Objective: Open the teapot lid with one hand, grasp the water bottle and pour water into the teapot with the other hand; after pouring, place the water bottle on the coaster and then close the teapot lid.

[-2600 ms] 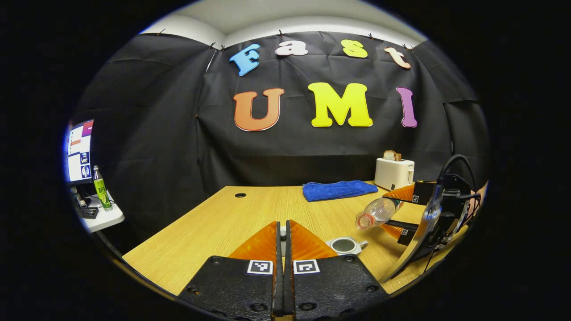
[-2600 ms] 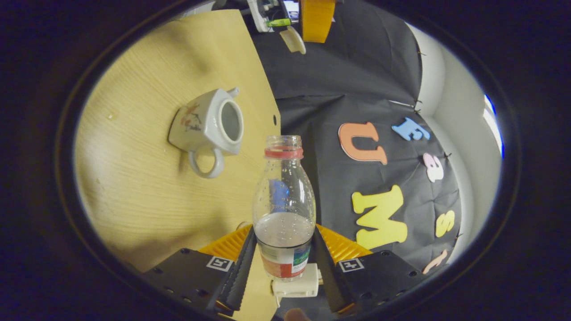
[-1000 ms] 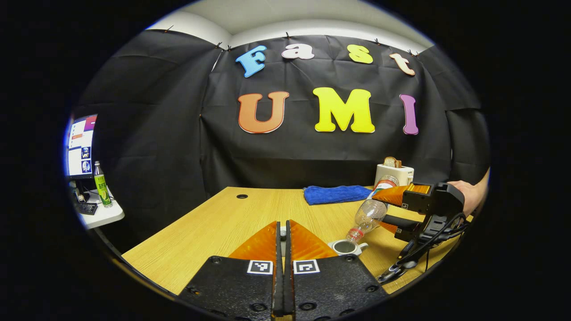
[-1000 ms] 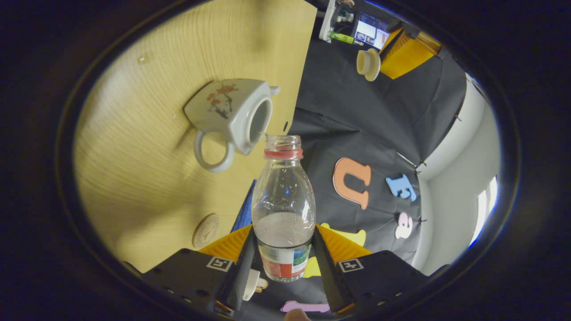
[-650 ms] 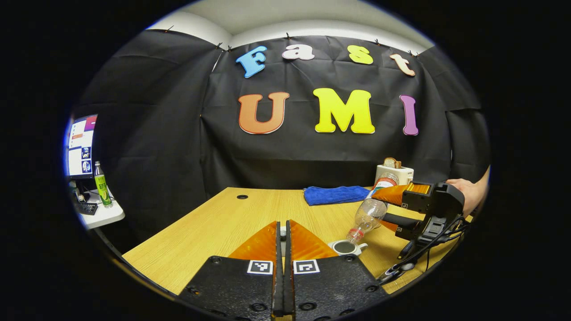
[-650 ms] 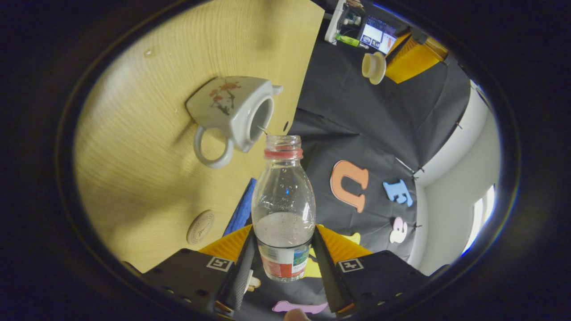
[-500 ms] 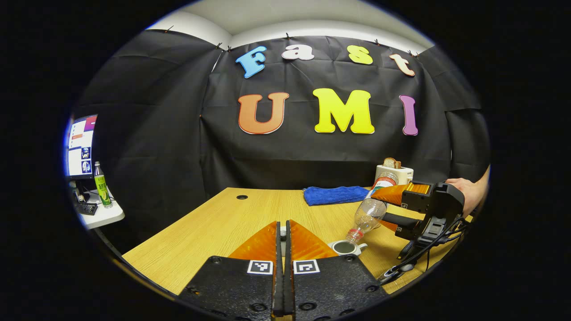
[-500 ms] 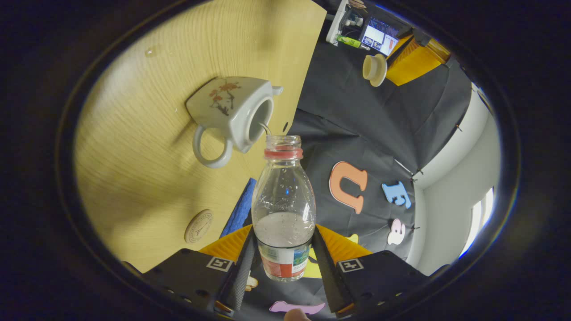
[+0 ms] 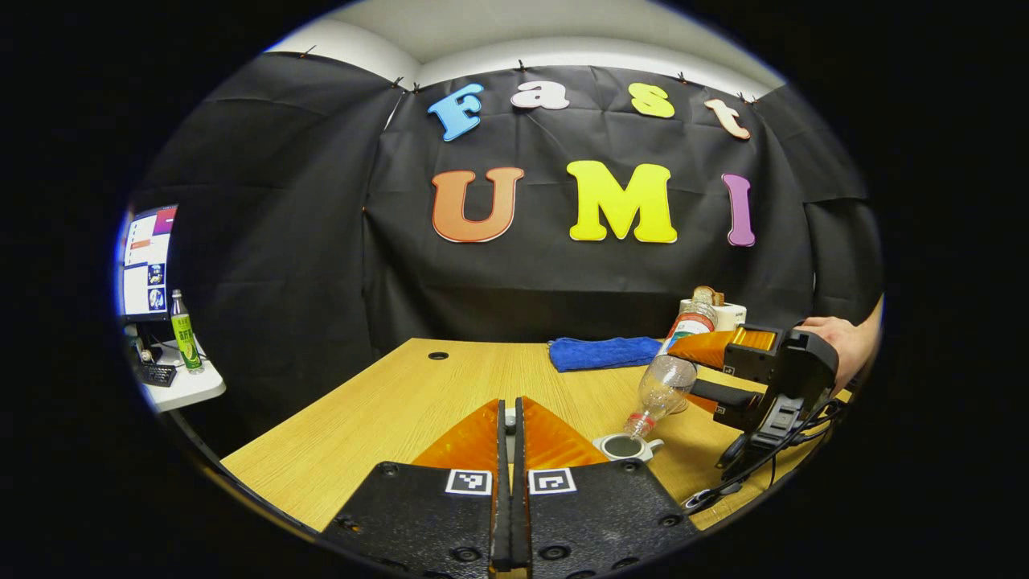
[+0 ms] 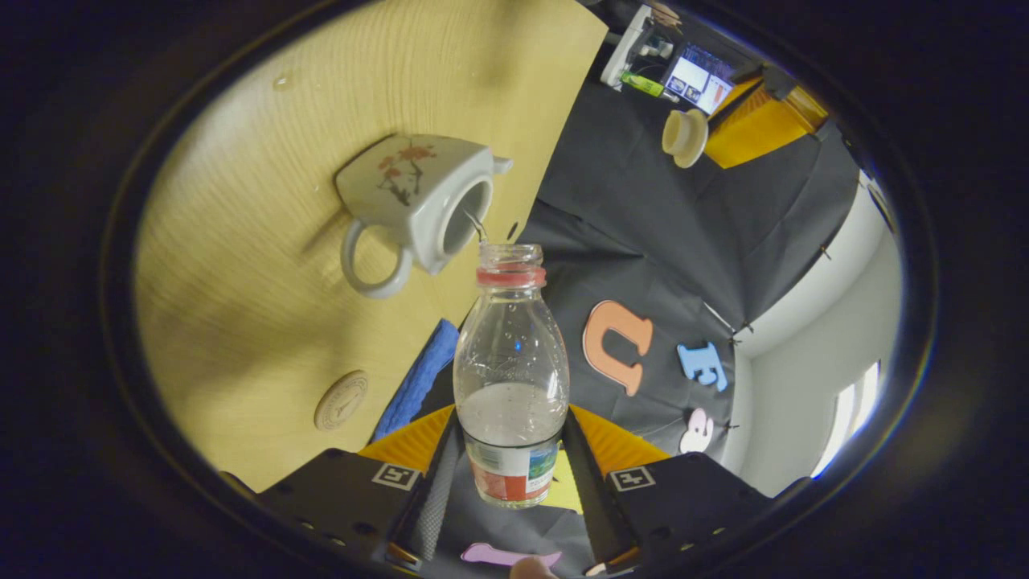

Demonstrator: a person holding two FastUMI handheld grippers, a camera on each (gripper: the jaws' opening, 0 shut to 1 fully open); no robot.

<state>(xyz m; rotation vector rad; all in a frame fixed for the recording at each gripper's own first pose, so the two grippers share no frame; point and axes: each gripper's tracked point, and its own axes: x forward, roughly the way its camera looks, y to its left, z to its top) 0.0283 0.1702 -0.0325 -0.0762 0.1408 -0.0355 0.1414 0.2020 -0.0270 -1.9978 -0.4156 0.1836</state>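
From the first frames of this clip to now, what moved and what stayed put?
The right tongs, shut on the water bottle, tipped it from roughly level to steeply neck-down and brought its mouth over the open teapot; a thin stream now runs in. The left tongs stayed shut on the lid, held aloft off to the side. Teapot, coaster and blue towel kept their places on the table.
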